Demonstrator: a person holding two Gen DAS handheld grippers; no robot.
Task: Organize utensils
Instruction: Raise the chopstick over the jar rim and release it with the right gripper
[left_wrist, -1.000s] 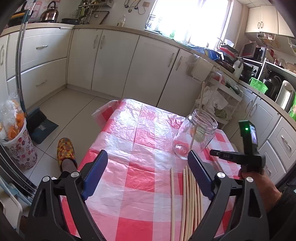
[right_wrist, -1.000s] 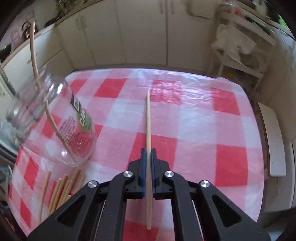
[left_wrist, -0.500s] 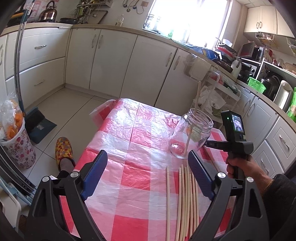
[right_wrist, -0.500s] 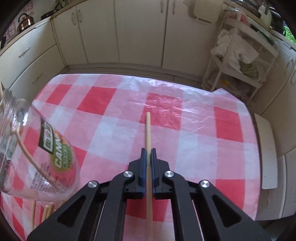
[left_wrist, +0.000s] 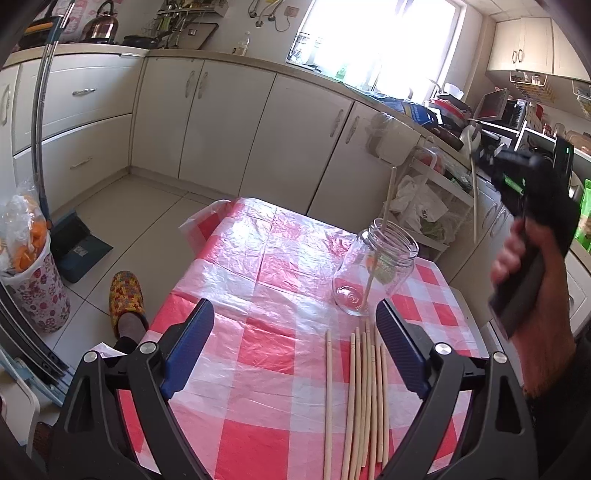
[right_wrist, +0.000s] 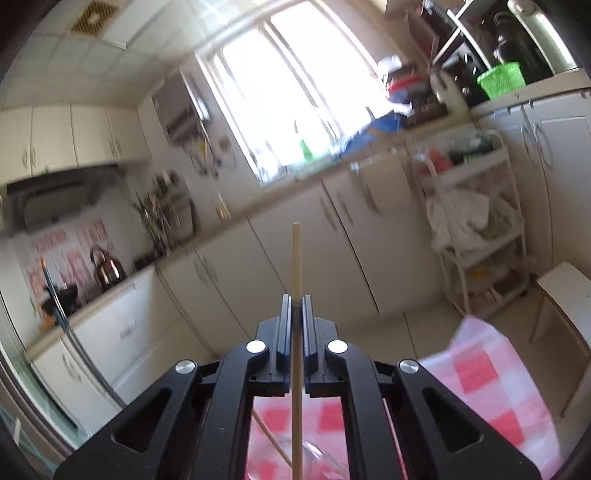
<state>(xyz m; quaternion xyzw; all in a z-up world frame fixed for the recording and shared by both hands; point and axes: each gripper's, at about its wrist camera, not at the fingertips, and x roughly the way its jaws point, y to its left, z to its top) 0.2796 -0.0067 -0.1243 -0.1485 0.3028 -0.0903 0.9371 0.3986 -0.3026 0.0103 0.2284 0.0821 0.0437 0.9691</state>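
Note:
A clear glass jar (left_wrist: 376, 271) stands on the red-and-white checked tablecloth (left_wrist: 273, 354) with one wooden chopstick (left_wrist: 386, 206) leaning in it. Several loose chopsticks (left_wrist: 364, 391) lie side by side on the cloth in front of the jar. My left gripper (left_wrist: 295, 345) is open and empty, low over the near table. My right gripper (right_wrist: 296, 306) is shut on a chopstick (right_wrist: 296, 258); in the left wrist view it (left_wrist: 484, 153) is raised high to the right of the jar, the stick (left_wrist: 474, 206) hanging nearly upright, its lower tip above and right of the jar mouth.
White kitchen cabinets (left_wrist: 229, 122) run behind the table. A white wire rack (left_wrist: 432, 206) with bags stands at the far right. A floral bin (left_wrist: 33, 288), a dustpan (left_wrist: 79, 240) and a slippered foot (left_wrist: 125, 299) are on the floor at left.
My right gripper has lifted the chopstick off the table and tilted it up to near vertical, rising above and to the right of the jar. The left gripper has stayed open and nearly still.

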